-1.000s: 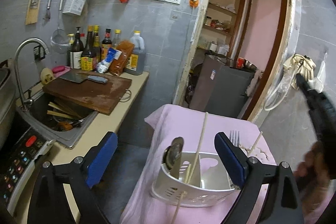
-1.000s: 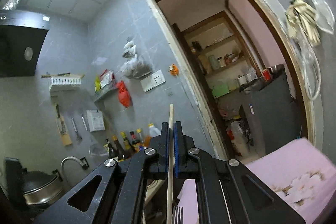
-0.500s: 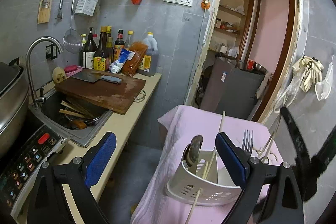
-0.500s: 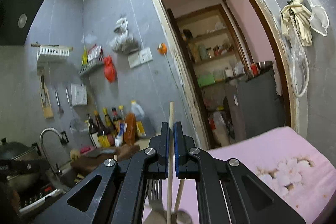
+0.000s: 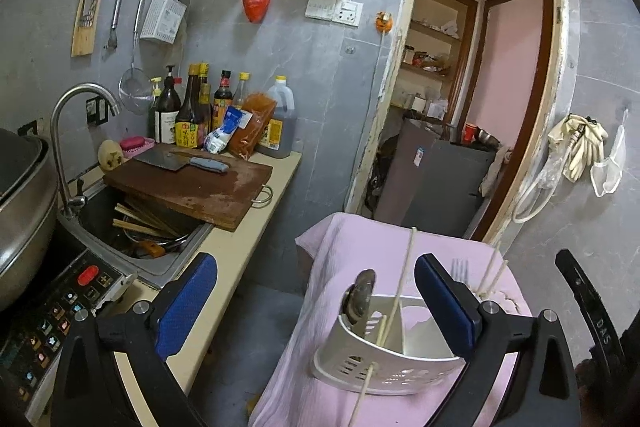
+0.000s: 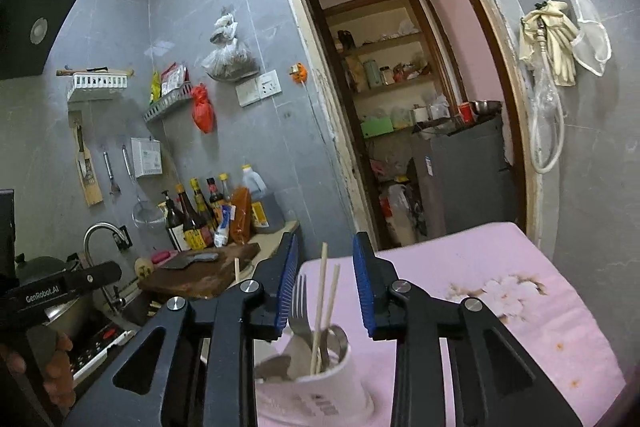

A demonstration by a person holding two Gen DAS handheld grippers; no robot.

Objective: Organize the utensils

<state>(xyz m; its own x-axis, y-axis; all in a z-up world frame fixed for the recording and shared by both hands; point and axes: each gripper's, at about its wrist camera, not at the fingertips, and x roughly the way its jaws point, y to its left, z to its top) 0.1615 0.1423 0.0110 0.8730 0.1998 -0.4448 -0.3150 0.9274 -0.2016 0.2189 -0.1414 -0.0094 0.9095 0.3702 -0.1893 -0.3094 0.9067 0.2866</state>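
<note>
- Altogether, four utensil kinds stand in the white slotted plastic utensil holder (image 5: 384,367) on the pink cloth-covered table (image 6: 500,267): one metal fork (image 6: 299,301), one metal spoon (image 5: 360,297), and pale wooden chopsticks (image 6: 325,303), three visible in the left view.
- Two chopsticks lean upright together beside the fork; a third rests in the other compartment.
- The right gripper (image 6: 326,291) has just been opening; its blue pads stand apart around the chopsticks, not touching them.
- The left gripper (image 5: 316,301) is spread wide, empty.
</note>
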